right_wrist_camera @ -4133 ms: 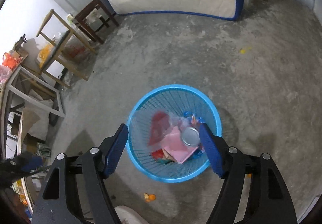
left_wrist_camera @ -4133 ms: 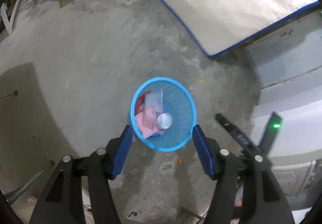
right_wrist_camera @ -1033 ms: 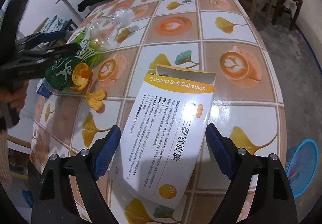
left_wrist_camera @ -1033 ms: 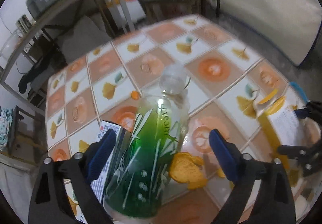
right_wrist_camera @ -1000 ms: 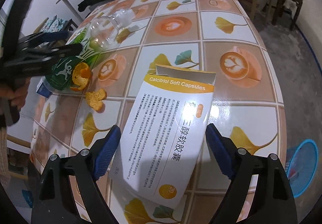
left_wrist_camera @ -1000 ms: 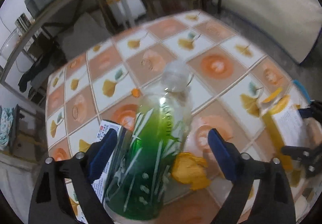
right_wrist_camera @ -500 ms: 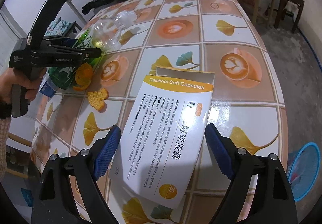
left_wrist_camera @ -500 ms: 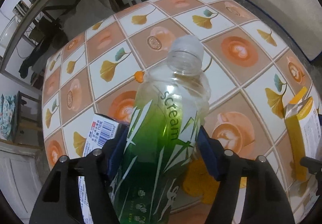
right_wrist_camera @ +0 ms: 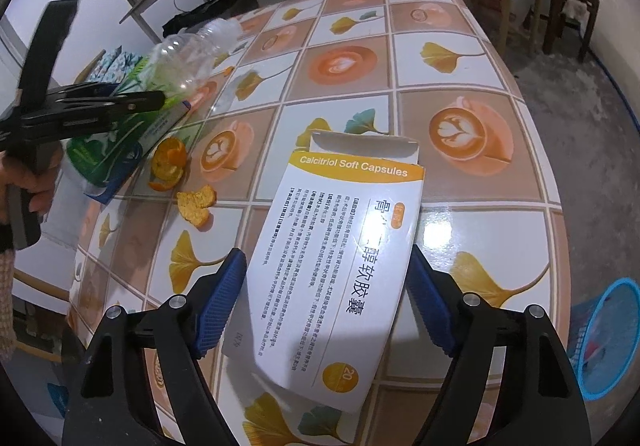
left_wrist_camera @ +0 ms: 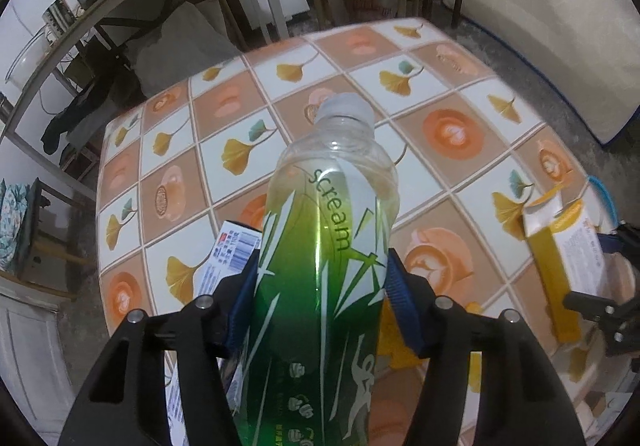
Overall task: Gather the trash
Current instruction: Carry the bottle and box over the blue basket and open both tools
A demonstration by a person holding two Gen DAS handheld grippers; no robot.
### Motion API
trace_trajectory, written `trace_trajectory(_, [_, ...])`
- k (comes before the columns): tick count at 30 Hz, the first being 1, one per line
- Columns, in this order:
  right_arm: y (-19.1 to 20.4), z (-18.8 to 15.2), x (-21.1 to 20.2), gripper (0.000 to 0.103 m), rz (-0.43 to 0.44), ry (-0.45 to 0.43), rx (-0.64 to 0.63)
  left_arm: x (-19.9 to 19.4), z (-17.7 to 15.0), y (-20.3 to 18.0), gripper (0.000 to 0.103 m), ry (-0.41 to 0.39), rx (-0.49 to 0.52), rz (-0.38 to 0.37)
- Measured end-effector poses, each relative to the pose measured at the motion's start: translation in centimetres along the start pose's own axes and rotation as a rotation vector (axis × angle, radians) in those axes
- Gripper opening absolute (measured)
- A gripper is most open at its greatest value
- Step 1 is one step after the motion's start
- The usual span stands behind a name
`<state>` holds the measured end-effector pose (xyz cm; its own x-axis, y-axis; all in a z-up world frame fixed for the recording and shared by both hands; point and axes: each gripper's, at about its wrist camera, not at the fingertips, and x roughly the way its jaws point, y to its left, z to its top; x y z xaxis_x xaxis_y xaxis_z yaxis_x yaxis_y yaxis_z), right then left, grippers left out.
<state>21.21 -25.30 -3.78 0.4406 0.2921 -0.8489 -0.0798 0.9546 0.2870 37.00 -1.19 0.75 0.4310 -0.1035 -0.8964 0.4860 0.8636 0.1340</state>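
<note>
Over the tiled surface (right_wrist_camera: 460, 57): two pickups begun, none binned.
Left gripper (left_wrist_camera: 320, 310) jaws, just closing, pinch the green-labelled clear plastic bottle (left_wrist_camera: 328, 246); right gripper (right_wrist_camera: 324, 306) jaws, narrowing, straddle the white-and-yellow capsule carton (right_wrist_camera: 340, 258). Orange peel (right_wrist_camera: 170, 163) remains; blue mesh basket (right_wrist_camera: 612, 338) stands on the floor.

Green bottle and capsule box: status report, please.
Left gripper clamped on green bottle. Right gripper closing astride capsule box, left pad clear. Nothing blocking.
</note>
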Motion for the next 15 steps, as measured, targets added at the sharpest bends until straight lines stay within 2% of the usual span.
trace_trajectory(15, [-0.3, -0.4, -3.2, 0.074, 0.076, -0.068, 0.062, -7.8, -5.1, 0.8, 0.057, -0.143, -0.189, -0.168])
